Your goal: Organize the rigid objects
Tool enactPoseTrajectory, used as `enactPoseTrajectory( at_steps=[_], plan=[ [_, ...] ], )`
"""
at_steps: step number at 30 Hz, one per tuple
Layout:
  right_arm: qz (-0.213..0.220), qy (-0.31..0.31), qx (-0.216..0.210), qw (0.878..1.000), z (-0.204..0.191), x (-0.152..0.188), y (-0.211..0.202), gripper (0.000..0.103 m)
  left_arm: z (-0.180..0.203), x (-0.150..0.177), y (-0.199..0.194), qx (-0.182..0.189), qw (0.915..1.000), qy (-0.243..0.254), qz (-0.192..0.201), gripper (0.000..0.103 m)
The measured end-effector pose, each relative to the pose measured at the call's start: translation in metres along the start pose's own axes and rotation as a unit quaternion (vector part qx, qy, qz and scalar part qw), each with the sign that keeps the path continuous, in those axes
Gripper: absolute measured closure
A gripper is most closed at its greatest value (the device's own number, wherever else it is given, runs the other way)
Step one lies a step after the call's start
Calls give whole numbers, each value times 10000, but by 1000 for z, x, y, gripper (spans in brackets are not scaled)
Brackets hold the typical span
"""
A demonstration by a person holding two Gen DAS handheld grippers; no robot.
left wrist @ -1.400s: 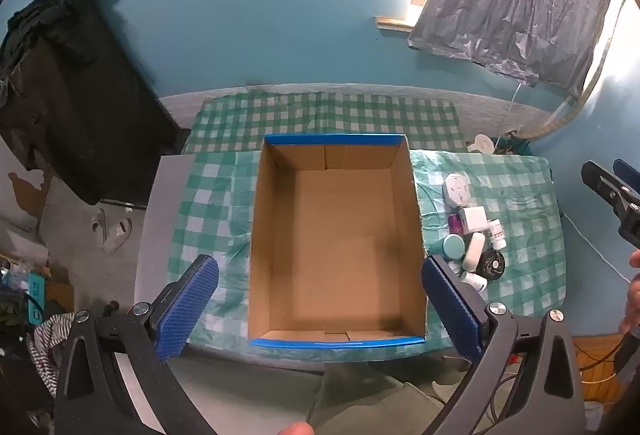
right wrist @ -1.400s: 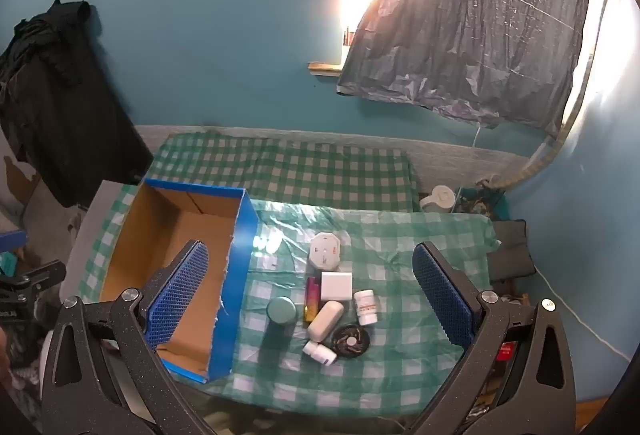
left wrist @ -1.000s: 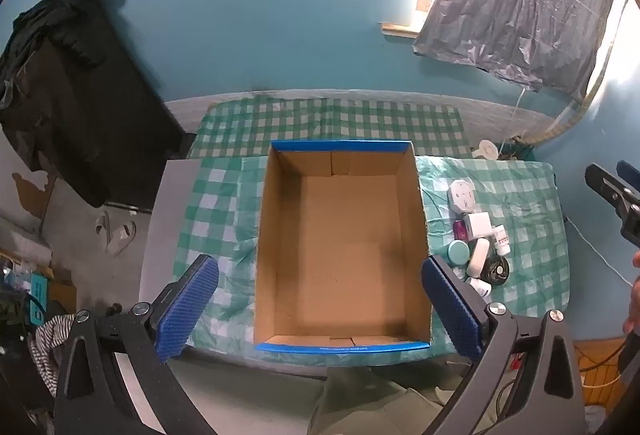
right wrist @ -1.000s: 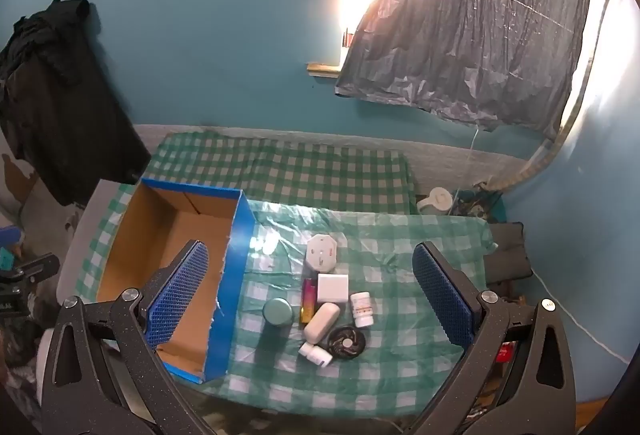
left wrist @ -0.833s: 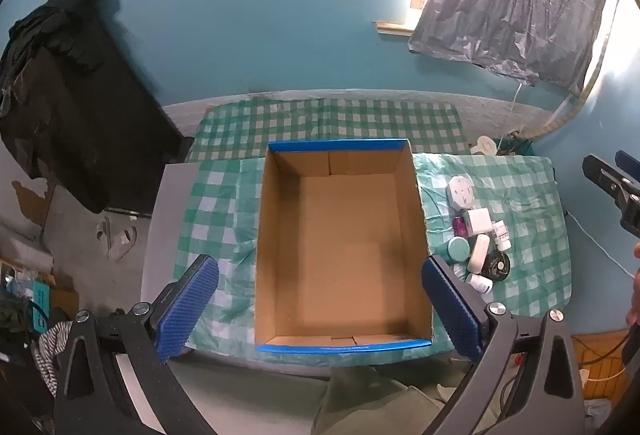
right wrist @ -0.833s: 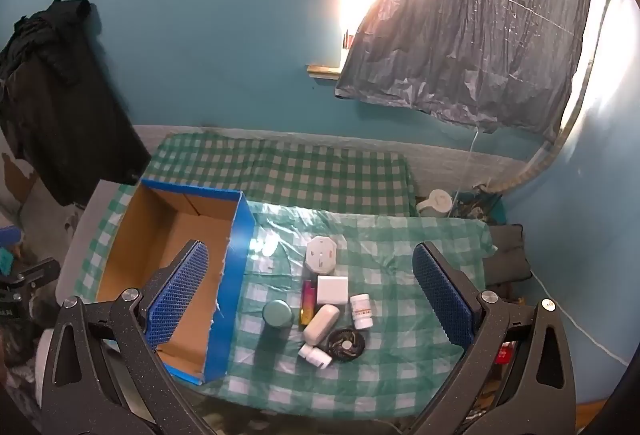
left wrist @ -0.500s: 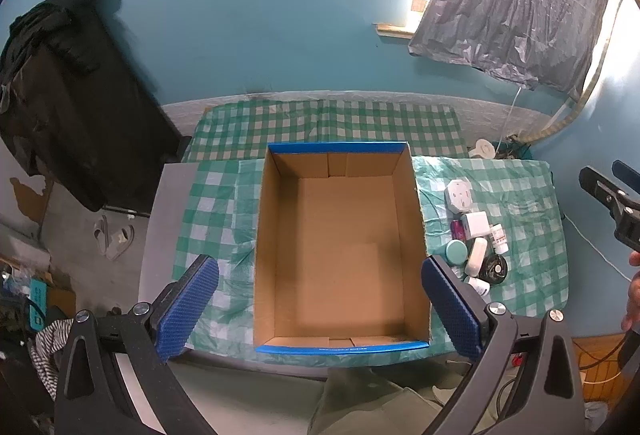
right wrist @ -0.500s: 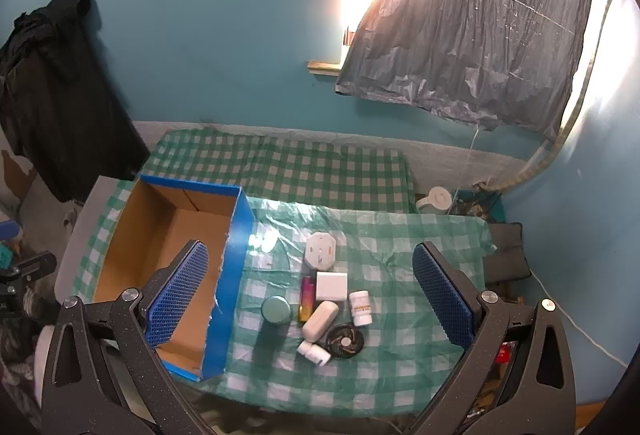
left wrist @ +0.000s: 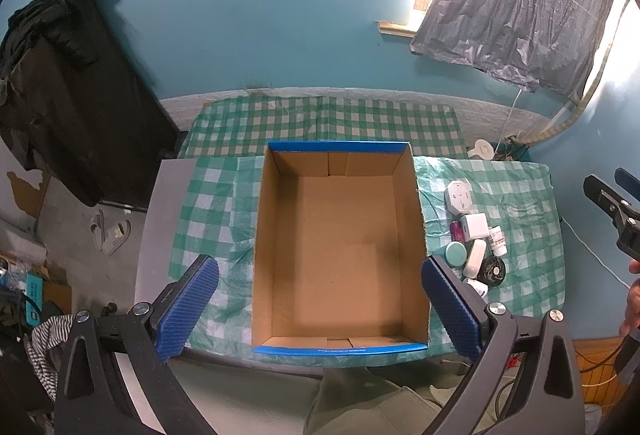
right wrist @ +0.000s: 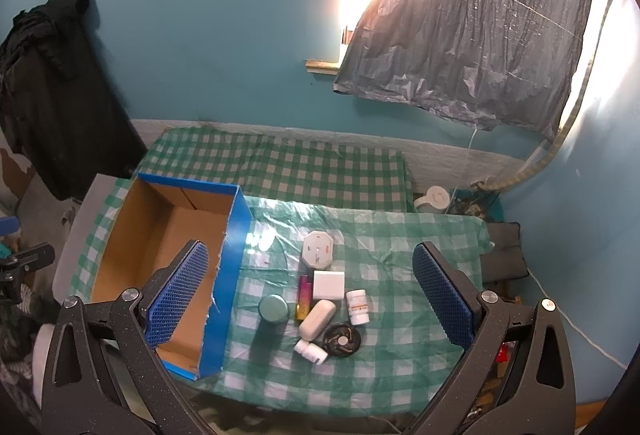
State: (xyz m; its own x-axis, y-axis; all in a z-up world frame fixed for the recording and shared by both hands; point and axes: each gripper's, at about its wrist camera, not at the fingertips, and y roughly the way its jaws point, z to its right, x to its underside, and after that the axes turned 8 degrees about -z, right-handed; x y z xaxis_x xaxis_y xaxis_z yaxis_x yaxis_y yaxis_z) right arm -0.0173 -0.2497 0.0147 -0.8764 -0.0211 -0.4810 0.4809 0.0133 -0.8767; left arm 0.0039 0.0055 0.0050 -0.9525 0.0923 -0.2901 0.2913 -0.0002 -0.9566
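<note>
Evidently nothing is being packed yet: the left gripper (left wrist: 320, 309) and right gripper (right wrist: 310, 293) are both hovering high, jaws wide apart and holding nothing. The cardboard box (left wrist: 340, 247) is sitting empty mid-table, the small items (right wrist: 320, 299) clustering beside its right wall (near the table's front-right corner). Next, I judge, the right gripper needs lowering onto one.

High up, the left wrist view looks straight down into the cardboard box (left wrist: 340, 243), while the right wrist view faces the small items, sharing box and surface (right wrist: 400, 347).
</note>
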Motion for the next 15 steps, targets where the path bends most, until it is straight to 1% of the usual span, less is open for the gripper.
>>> enactPoseTrajectory(
  at_steps=[8, 15],
  plan=[
    [-6, -11, 6, 10000, -1, 1, 1, 1, -1, -2, 6, -10, 9999, 43, -98, 1],
    [-33, -36, 1, 10000, -1, 1, 3, 1, 0, -2, 6, -10, 9999, 41, -91, 1]
  ],
)
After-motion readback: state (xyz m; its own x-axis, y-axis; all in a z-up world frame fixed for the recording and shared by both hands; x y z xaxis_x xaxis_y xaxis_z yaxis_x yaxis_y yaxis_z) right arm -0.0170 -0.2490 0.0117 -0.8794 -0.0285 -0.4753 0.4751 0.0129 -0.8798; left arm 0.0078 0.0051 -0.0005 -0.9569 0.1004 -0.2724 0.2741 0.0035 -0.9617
